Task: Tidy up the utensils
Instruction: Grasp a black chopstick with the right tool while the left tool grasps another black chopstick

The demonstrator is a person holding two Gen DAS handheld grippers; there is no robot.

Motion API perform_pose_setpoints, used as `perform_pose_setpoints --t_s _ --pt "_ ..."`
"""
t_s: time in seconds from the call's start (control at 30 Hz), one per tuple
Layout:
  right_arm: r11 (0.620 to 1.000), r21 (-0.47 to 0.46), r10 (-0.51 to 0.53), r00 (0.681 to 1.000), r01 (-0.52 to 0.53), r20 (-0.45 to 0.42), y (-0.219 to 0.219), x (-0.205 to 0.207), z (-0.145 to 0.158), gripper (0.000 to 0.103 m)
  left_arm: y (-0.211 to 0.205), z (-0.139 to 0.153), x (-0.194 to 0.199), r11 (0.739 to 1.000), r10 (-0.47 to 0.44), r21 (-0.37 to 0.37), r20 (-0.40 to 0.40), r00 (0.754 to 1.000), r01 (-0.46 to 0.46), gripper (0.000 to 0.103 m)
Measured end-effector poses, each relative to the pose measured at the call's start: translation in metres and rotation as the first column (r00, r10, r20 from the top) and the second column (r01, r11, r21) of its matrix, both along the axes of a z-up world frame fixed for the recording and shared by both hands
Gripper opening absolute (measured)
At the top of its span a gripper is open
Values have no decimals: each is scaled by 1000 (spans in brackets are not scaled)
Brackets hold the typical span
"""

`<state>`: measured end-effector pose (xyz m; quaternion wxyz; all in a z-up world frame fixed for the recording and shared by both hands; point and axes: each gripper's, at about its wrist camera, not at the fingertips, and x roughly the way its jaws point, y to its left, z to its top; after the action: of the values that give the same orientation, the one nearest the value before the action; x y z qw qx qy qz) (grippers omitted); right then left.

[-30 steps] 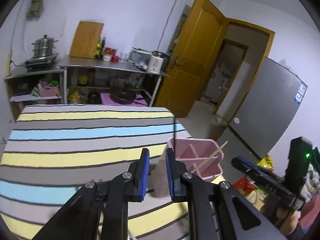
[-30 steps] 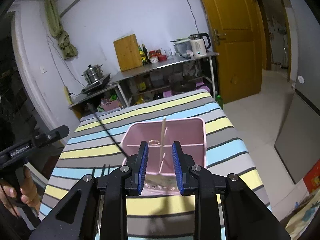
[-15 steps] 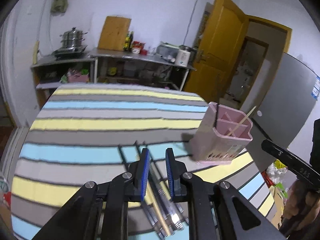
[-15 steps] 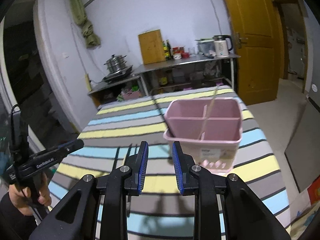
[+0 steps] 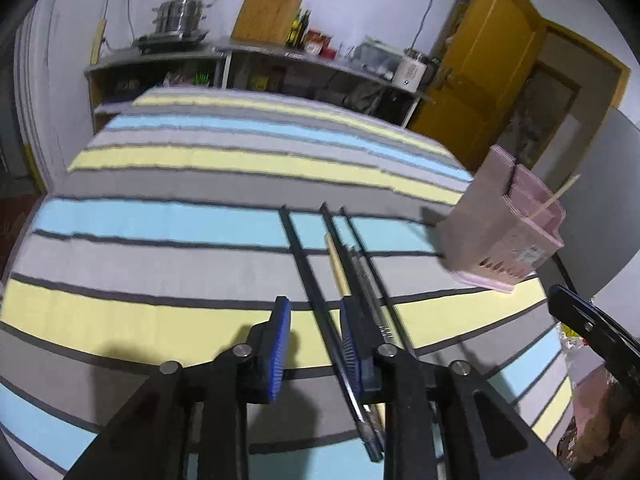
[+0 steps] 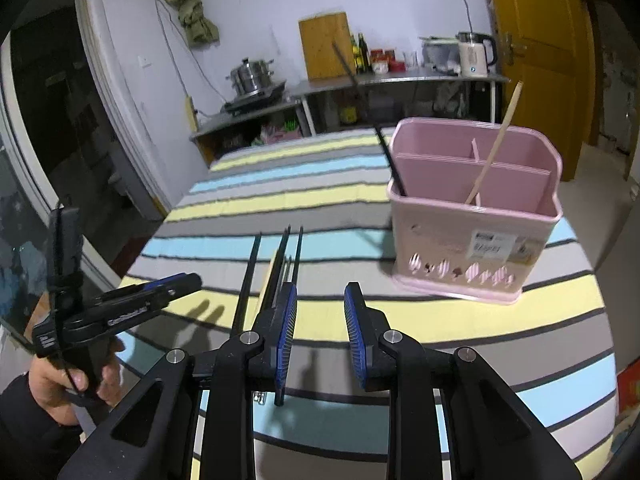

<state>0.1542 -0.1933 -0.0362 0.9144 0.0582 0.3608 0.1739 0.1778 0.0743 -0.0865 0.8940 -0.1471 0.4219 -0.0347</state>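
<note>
Both grippers have swung away from the pink utensil caddy (image 6: 474, 216) toward the loose chopsticks (image 5: 340, 264) at lower centre of the striped worktop (image 5: 180, 248). The next pick looks imminent. Left gripper (image 5: 314, 344) and right gripper (image 6: 320, 326) show open, empty jaws. Caddy holds two chopsticks: one wooden chopstick (image 6: 494, 148), one black chopstick (image 6: 372, 120). About five remain loose.

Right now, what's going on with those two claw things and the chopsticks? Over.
Left gripper open, low over the loose chopsticks. Right gripper open, empty. Pink utensil holder upright, one black and one wooden chopstick inside. Nothing blocking.
</note>
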Motion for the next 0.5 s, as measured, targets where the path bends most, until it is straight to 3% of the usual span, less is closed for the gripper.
perform_pose_setpoints --t_s 0.33,0.5 --pt "999 -14 33 997 -34 -71 16 17 -28 25 -12 -37 30 999 25 50 -69 997 -21 31" --pt "999 -16 42 996 -43 -82 18 24 -35 25 -19 -39 31 993 26 117 -48 999 -20 32"
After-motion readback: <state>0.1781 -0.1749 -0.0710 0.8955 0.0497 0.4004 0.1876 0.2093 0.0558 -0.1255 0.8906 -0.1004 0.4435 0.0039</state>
